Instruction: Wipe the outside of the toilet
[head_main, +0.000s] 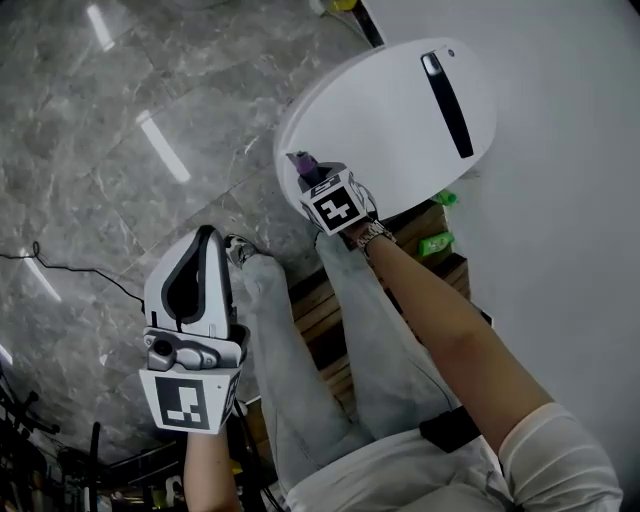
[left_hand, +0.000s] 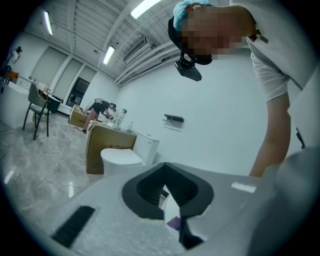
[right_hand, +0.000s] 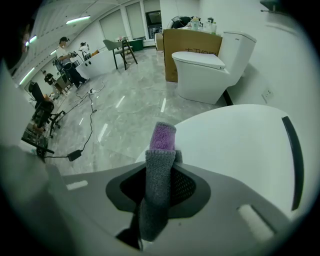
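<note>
Two grippers: right gripper (head_main: 303, 166) clamps a fuzzy grey-purple cloth (right_hand: 159, 172), glossy oval toilet lid (head_main: 400, 110) just beyond its jaws; left gripper (head_main: 207, 234) has its jaws pressed together.

Floor (right_hand: 130, 107): glossy grey marble, streaked with ceiling light | cardboard box (right_hand: 190, 42): against the white wall (right_hand: 275, 62) | second toilet (right_hand: 205, 75): just beside the box | dark chair (right_hand: 120, 50): beyond the box, near tall windows (right_hand: 135, 20)

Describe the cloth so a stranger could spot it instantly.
Find the white oval toilet lid with the black stripe. At its rim sits the right gripper, jaws shut on a cloth: the only soft thing there, grey with a purple tip.
</note>
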